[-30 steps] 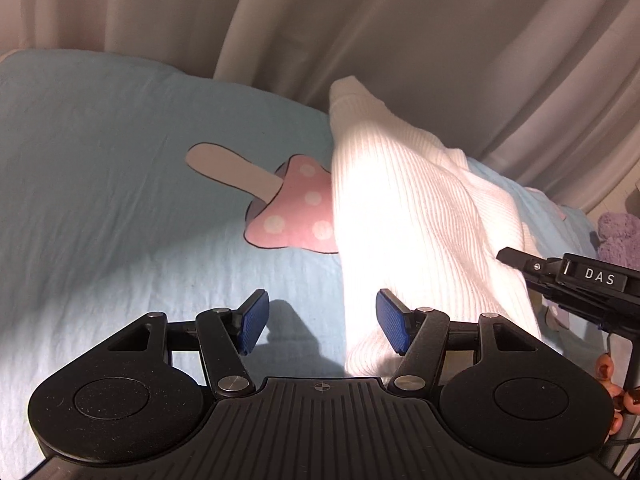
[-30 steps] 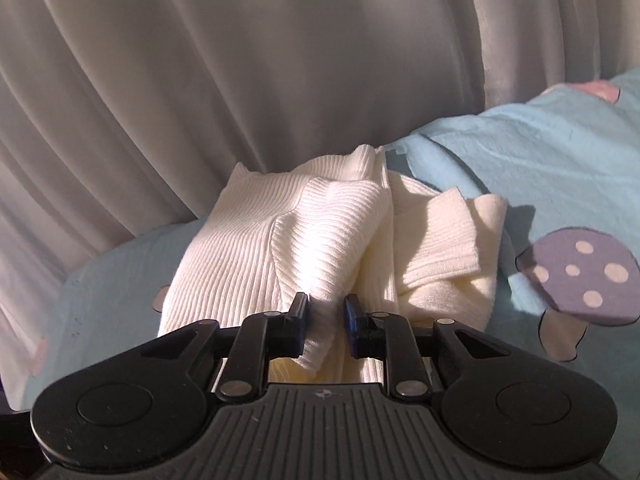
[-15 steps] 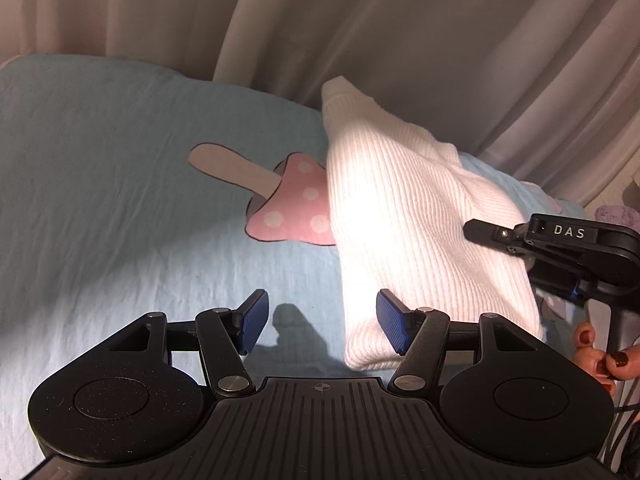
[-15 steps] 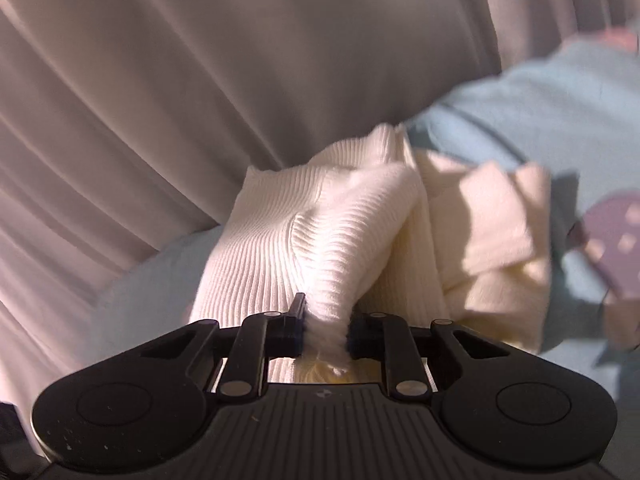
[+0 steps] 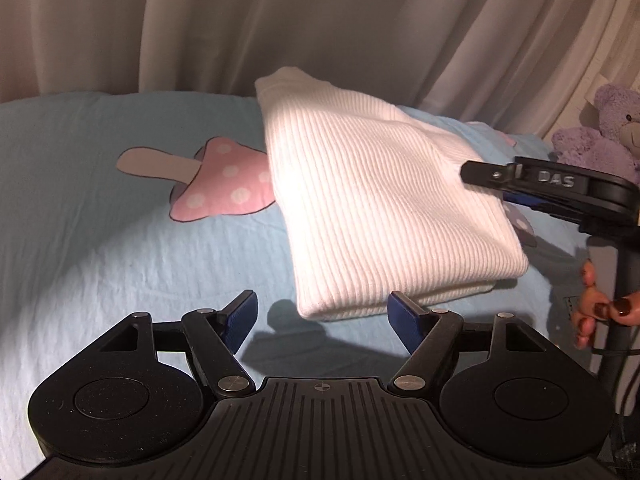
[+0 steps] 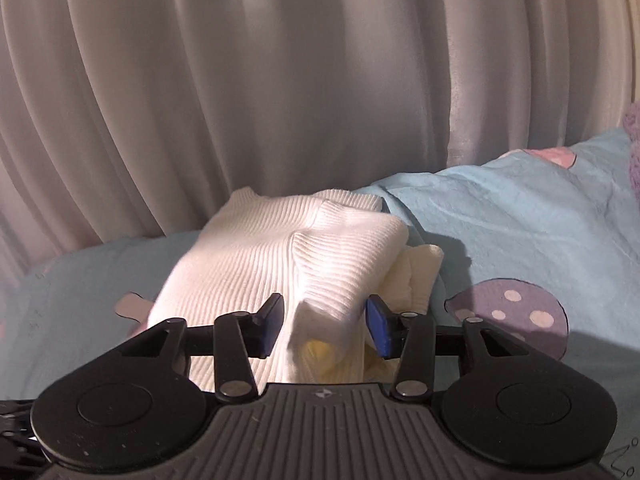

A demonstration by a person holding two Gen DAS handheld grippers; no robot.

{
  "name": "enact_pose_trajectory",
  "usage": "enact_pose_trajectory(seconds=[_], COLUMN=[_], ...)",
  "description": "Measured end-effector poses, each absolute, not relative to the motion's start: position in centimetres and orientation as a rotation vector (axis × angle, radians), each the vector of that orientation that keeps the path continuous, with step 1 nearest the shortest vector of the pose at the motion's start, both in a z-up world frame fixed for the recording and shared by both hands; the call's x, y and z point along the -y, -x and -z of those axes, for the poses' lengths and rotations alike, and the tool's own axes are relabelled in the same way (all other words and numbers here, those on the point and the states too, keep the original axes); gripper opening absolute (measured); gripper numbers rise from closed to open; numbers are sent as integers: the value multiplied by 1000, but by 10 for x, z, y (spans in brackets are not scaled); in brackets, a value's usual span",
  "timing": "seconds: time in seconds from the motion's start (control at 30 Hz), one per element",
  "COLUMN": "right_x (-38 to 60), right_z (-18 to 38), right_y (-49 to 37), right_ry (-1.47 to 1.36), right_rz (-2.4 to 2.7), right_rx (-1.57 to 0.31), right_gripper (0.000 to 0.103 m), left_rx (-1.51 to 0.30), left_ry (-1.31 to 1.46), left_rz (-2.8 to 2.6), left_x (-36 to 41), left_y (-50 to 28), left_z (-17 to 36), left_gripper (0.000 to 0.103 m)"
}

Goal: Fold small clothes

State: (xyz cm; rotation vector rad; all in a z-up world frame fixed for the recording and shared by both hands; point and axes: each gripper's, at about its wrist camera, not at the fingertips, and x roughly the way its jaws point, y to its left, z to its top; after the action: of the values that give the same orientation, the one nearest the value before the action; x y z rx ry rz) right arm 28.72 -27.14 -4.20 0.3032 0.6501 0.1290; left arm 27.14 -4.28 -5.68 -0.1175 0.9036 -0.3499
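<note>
A white ribbed knit garment lies folded on the light blue bedsheet. My left gripper is open and empty, just in front of the garment's near edge. My right gripper is open, its blue pads standing on either side of the garment's folded edge without pinching it. The right gripper also shows in the left wrist view at the garment's right side.
Grey curtains hang close behind the bed. The sheet carries a pink mushroom print and a purple one. A purple teddy bear sits at the far right. A hand with dark nails holds the right gripper's handle.
My right gripper opened and let go of the garment's fold. The garment now lies flatter, folded over on the sheet. My left gripper stayed open and shifted slightly.
</note>
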Motion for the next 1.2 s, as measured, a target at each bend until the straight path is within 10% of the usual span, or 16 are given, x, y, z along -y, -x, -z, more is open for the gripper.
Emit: enact_pose_trajectory(seconds=[0.33, 0.53, 1.2], right_x=[295, 279, 288], right_z=[74, 92, 93], right_y=[-236, -257, -248], right_ry=[-712, -743, -593], right_rz=[-202, -102, -174], right_rx=[-796, -850, -842], right_gripper=[53, 11, 7], left_rx=[-928, -920, -953], left_ry=[95, 92, 162], left_rz=[317, 287, 192], left_x=[57, 62, 34], left_y=[-274, -277, -281], left_z=[69, 69, 67], left_gripper=[78, 78, 77])
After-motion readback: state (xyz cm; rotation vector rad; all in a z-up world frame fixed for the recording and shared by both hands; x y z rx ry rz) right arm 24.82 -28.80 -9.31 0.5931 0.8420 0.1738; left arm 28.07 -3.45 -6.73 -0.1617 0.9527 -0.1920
